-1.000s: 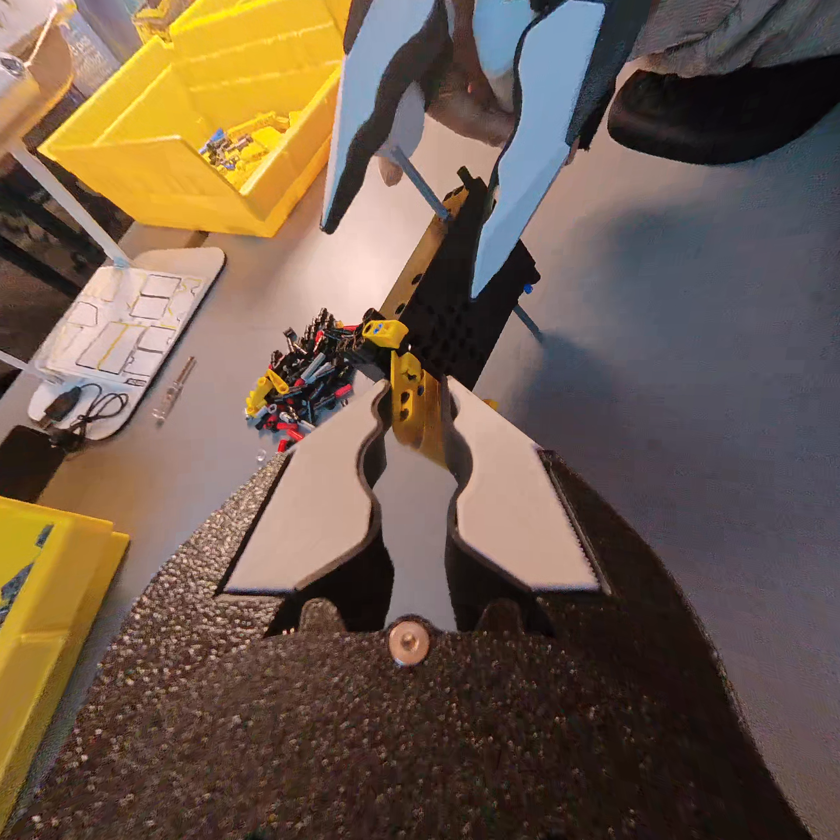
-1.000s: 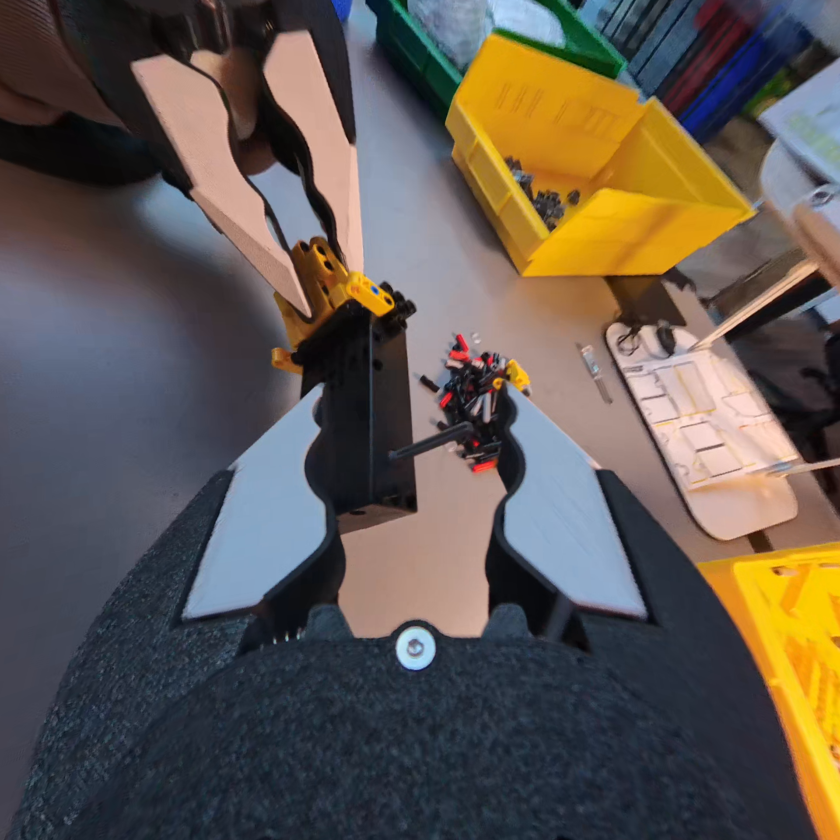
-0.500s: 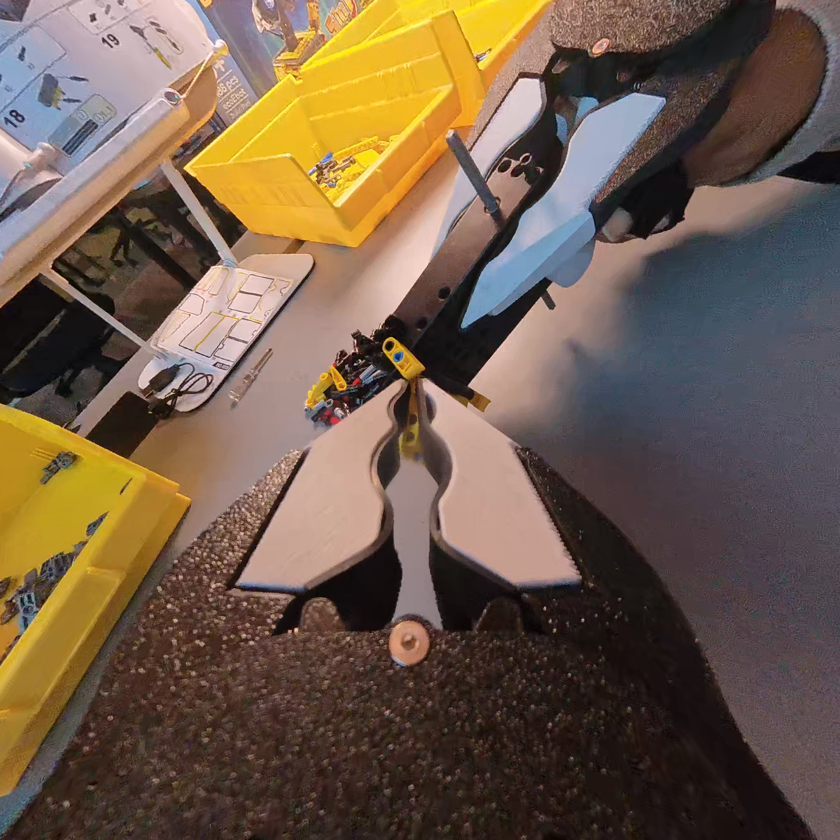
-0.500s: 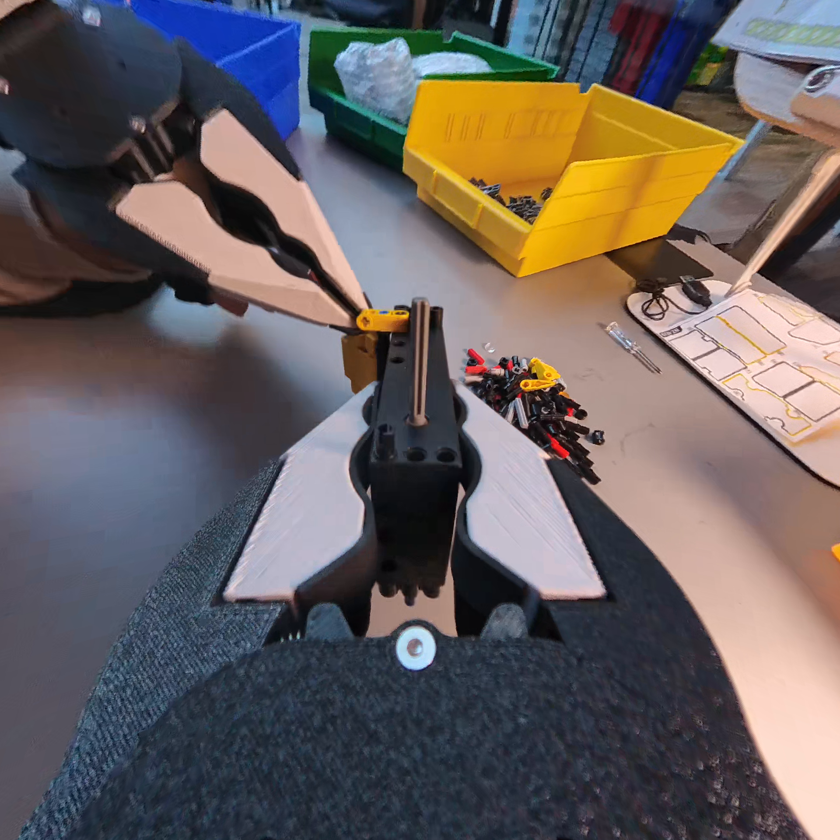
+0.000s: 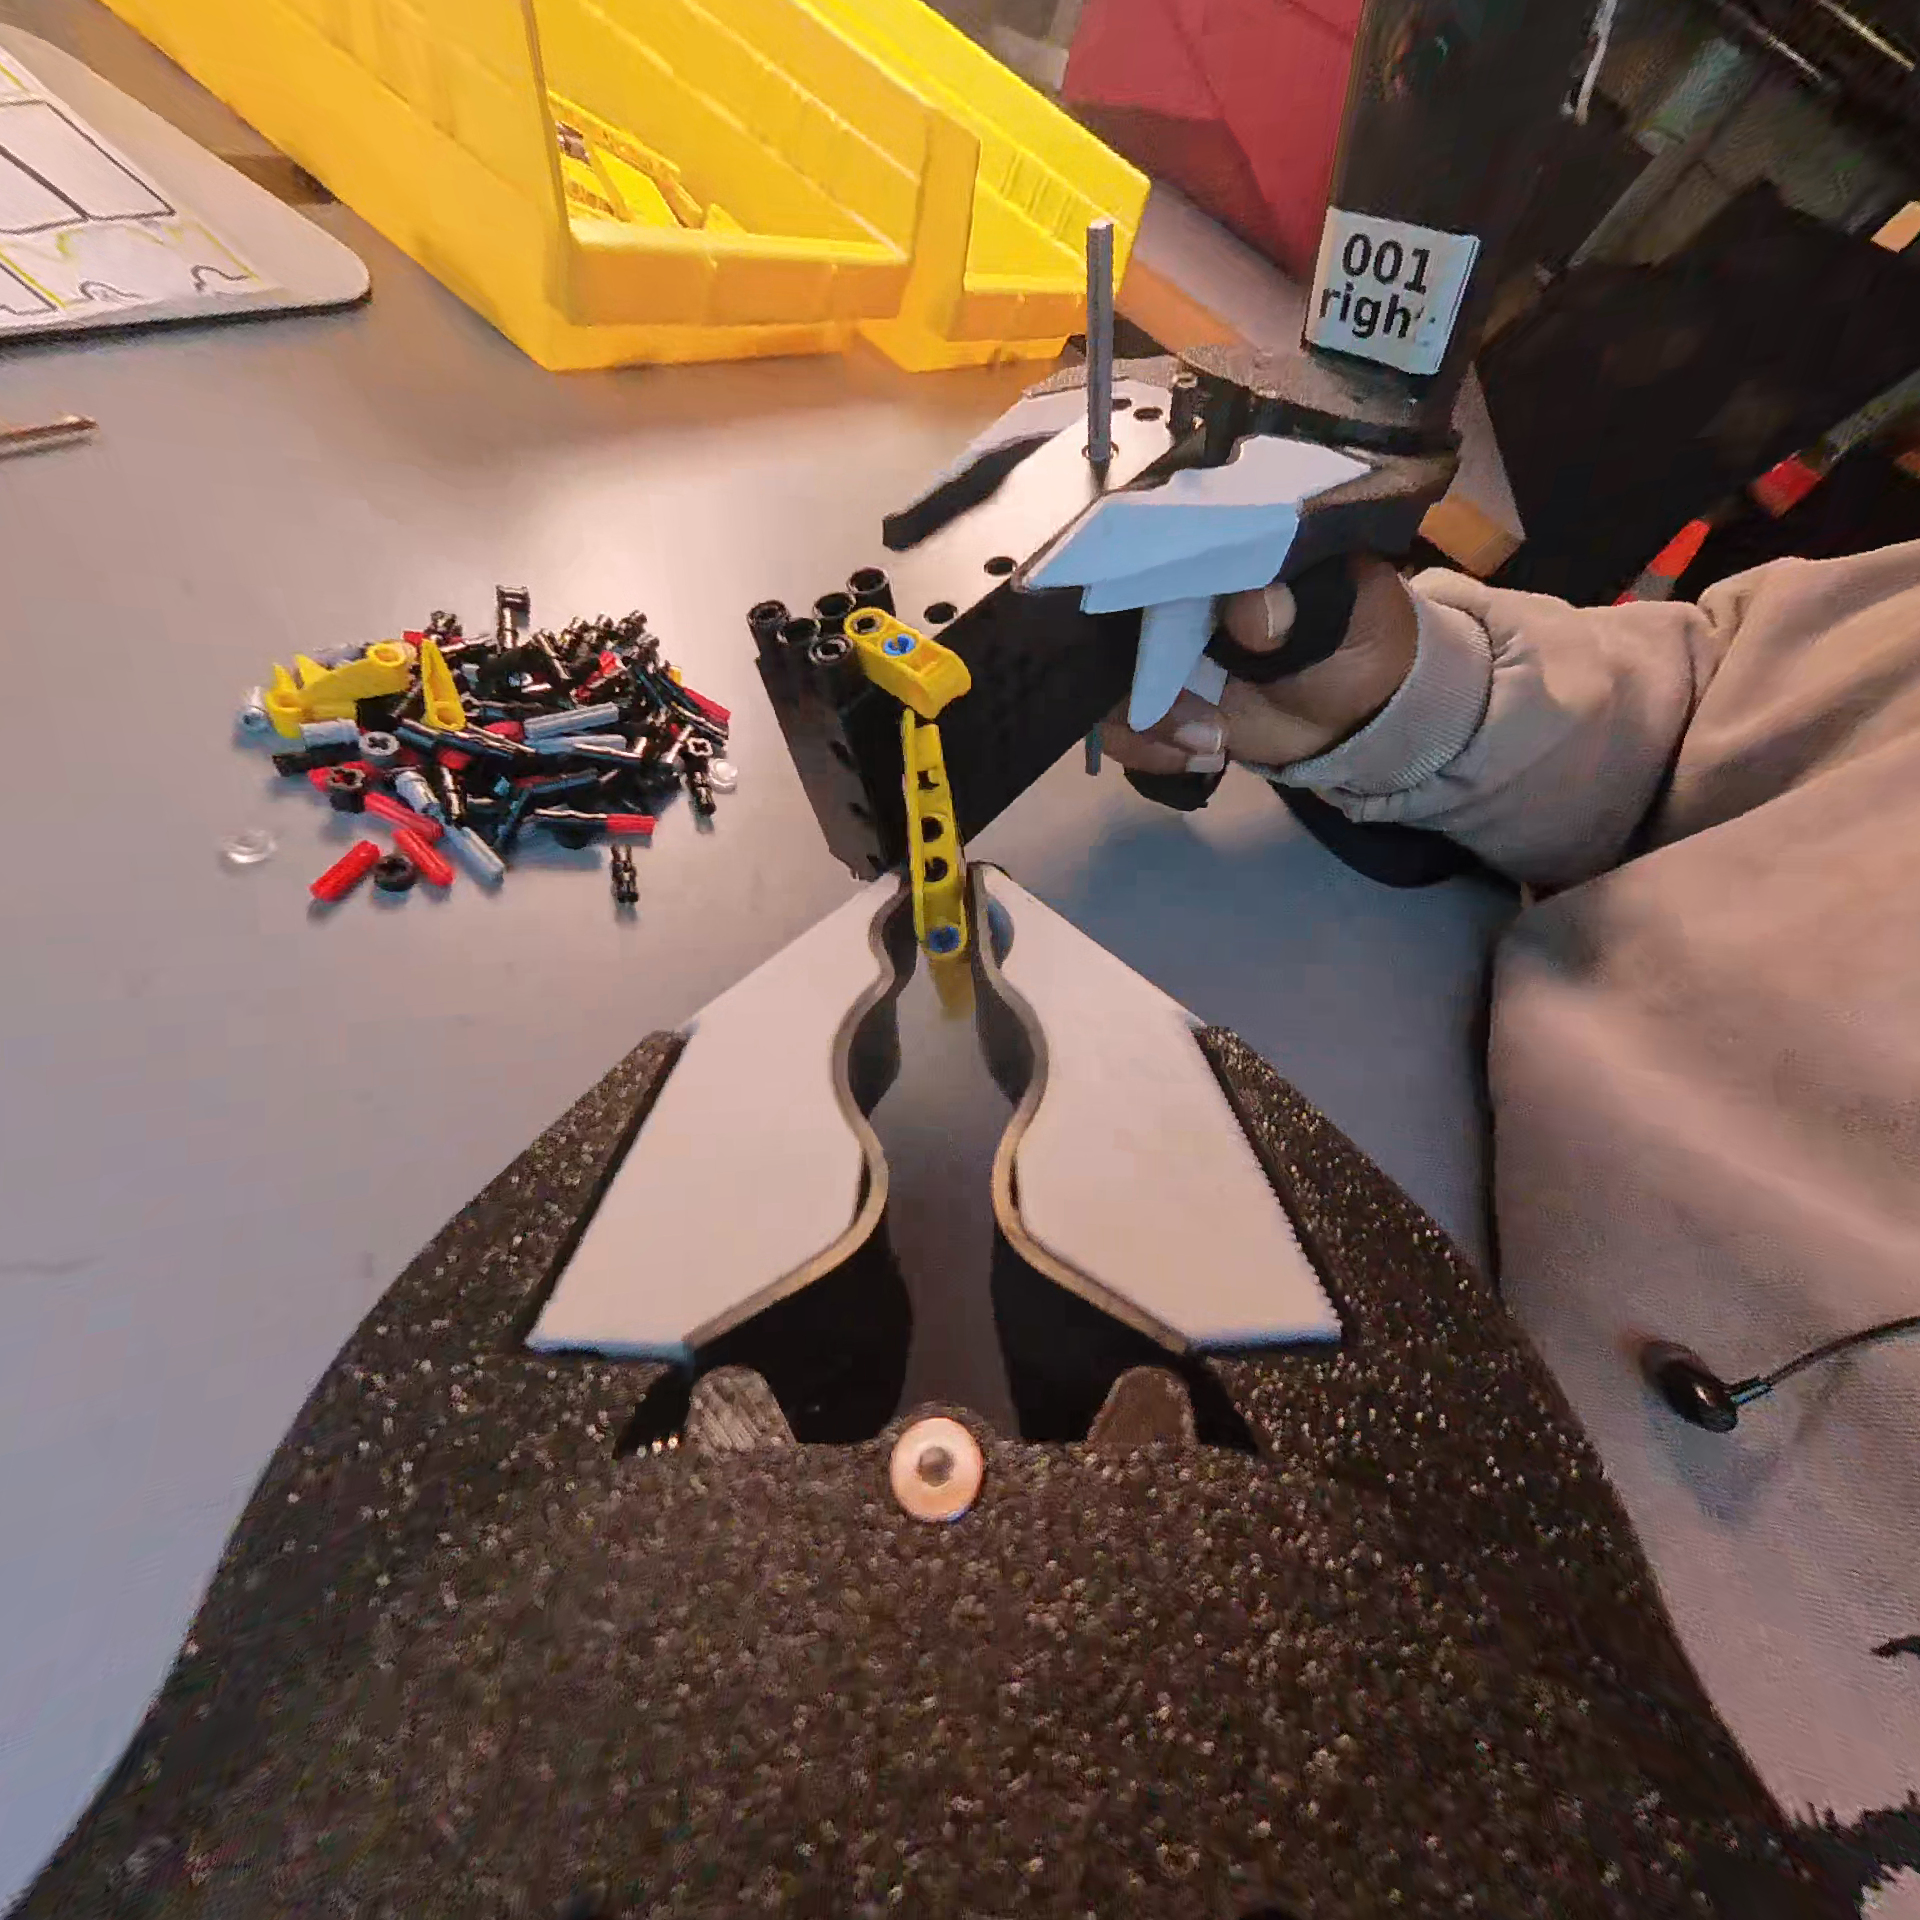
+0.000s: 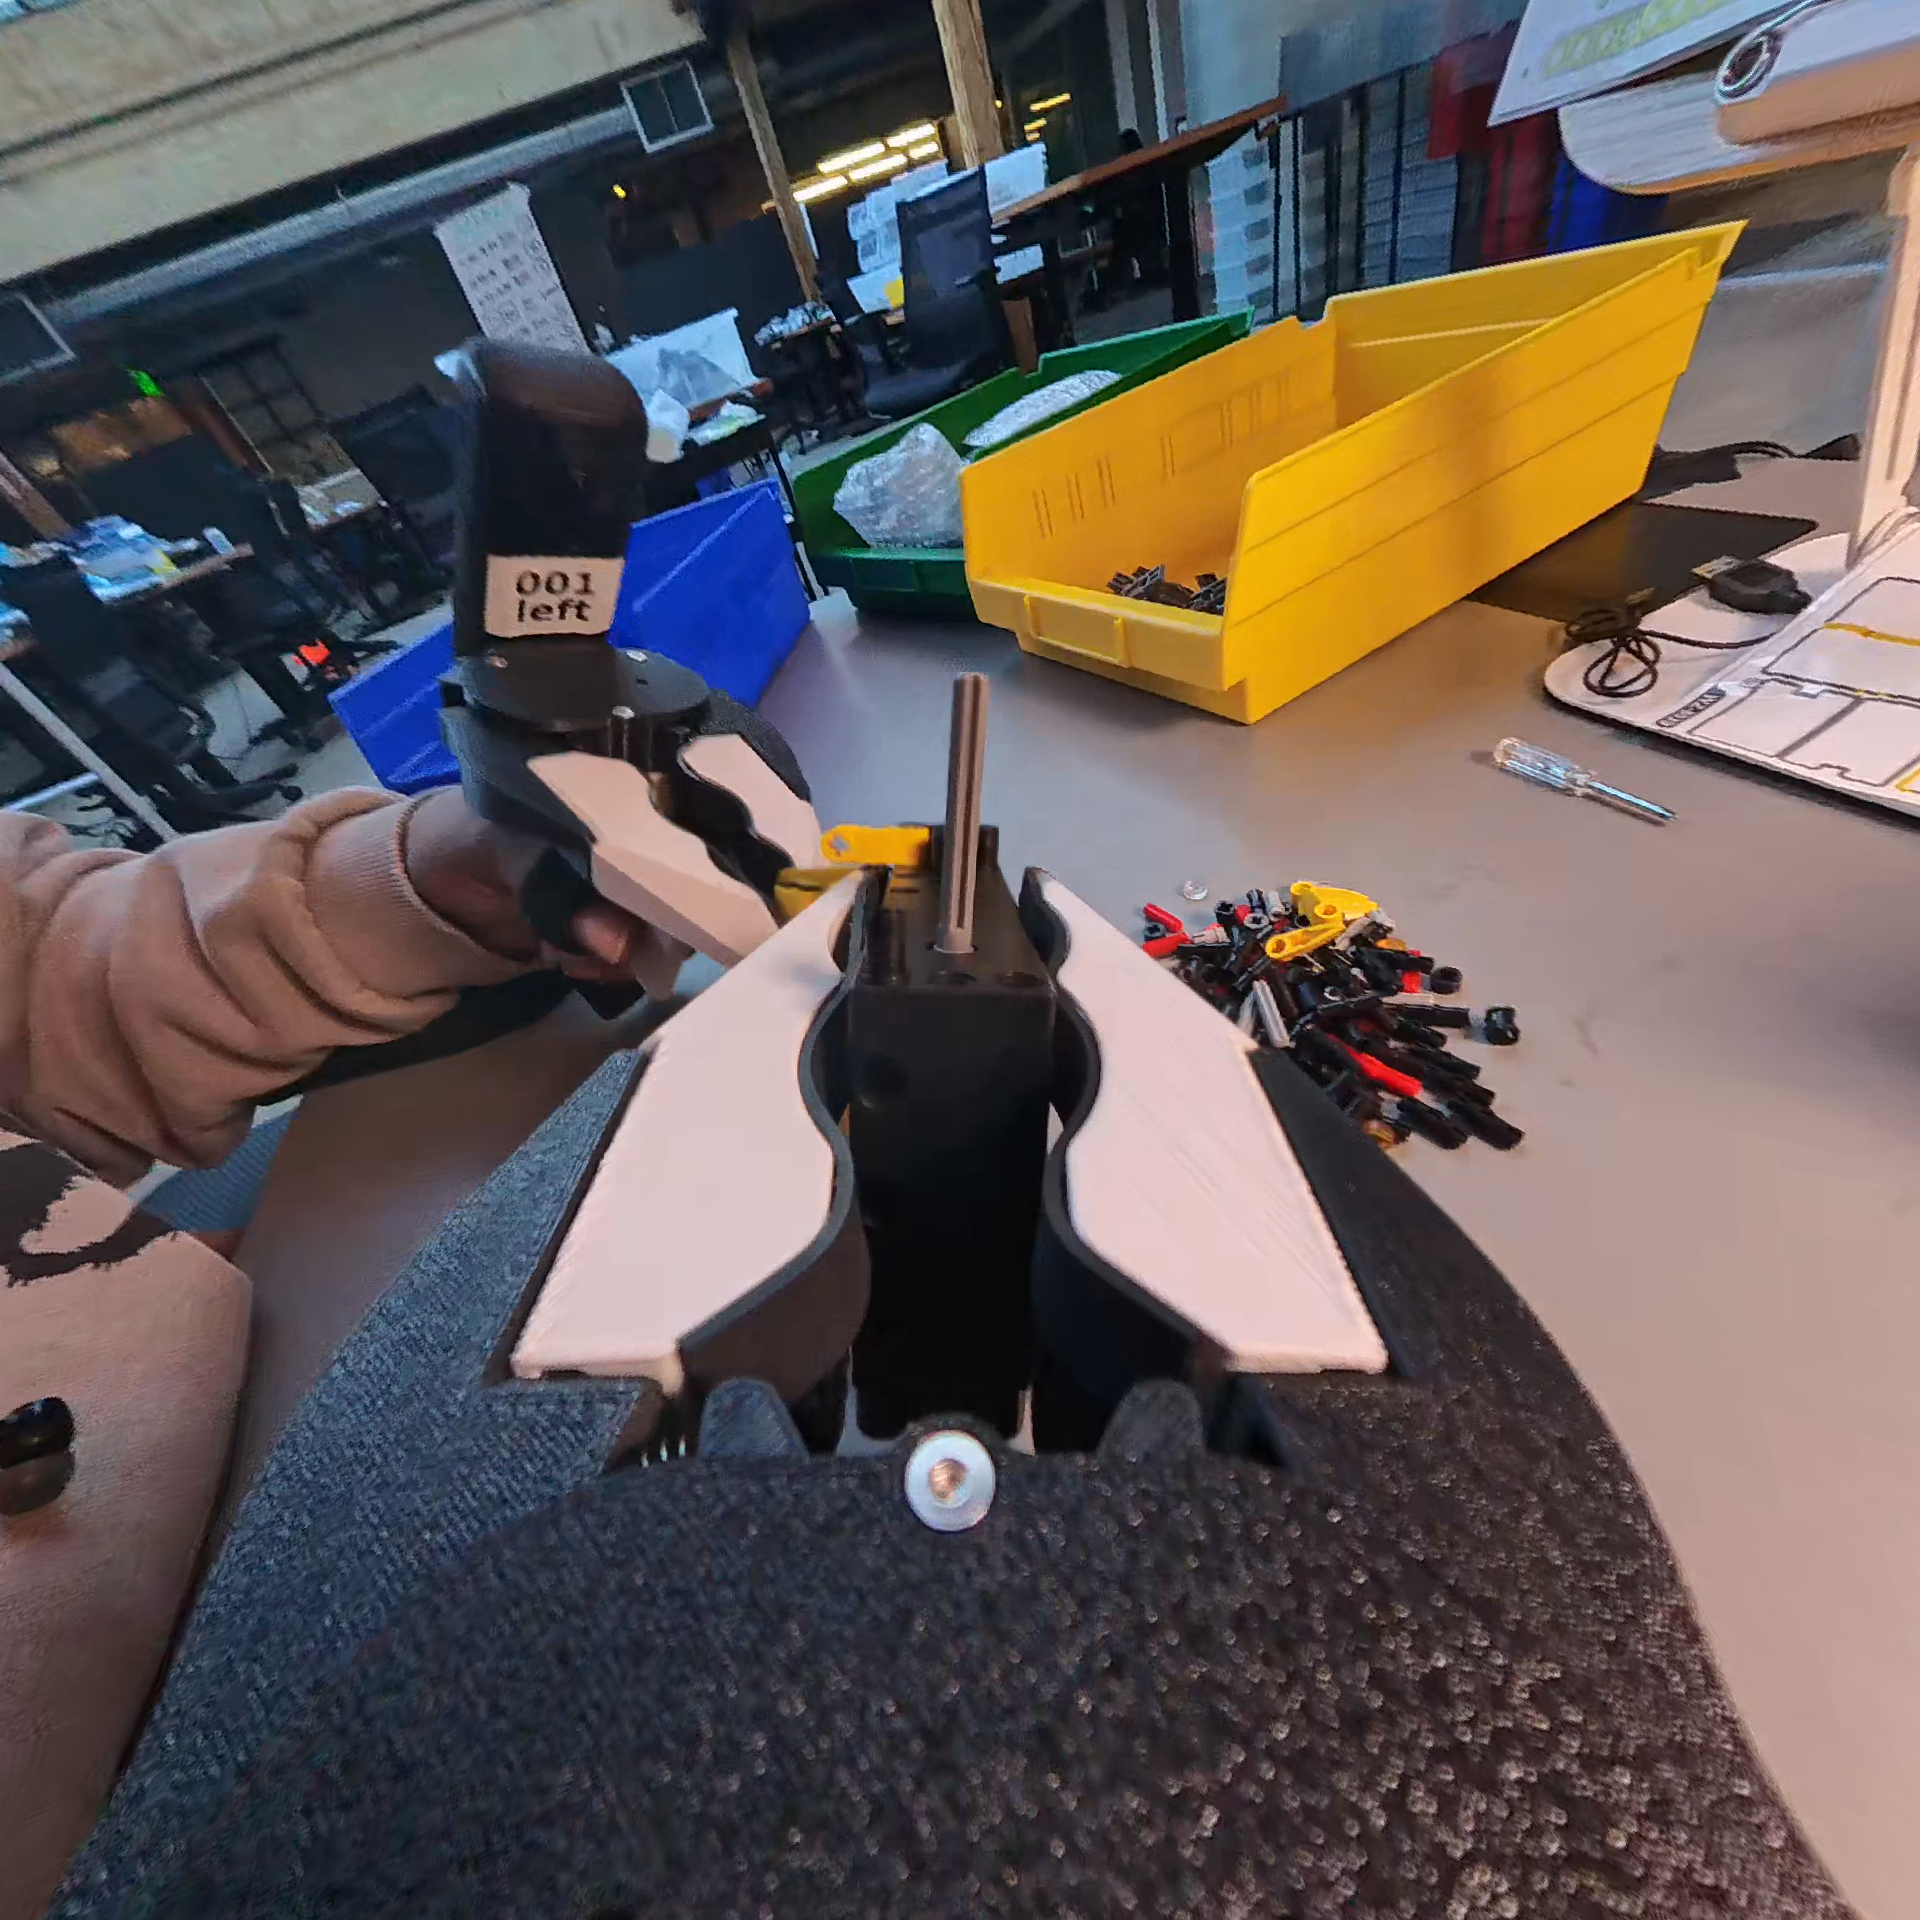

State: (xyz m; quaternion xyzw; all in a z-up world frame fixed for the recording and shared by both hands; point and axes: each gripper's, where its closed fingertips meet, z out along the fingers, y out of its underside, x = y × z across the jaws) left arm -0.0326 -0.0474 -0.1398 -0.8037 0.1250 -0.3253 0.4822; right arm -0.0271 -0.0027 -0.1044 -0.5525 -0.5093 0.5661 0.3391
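While my right gripper (image 6: pixel 951 904) clamps the black block (image 6: pixel 951 1049) low in the centre of its frame, the grey axle (image 6: pixel 961 810) stands upright from the block's top, and my left gripper (image 5: pixel 940 914) is closed narrowly on the yellow beam (image 5: pixel 932 831) pinned to the block's end, mid-frame in the left view. I judge the risk lies at that joint: both tongs grip one assembly held off the table (image 5: pixel 312 1091), so any twist between my hands could pop the beam off its pins or let it slide out of the thin pinch at the fingertips. A dropped piece could fall into the loose pile (image 6: pixel 1340 997) of red, black and yellow parts at centre right. Behind it, the yellow bin (image 6: pixel 1351 540) at upper right holds a few dark parts; the green bin (image 6: pixel 1091 364) to its left holds clear plastic bags; the blue bin (image 6: pixel 707 592) shows no contents I can make out. Two more yellow bins (image 5: pixel 727 208) fill the top of the left view, one holding small yellow pieces.
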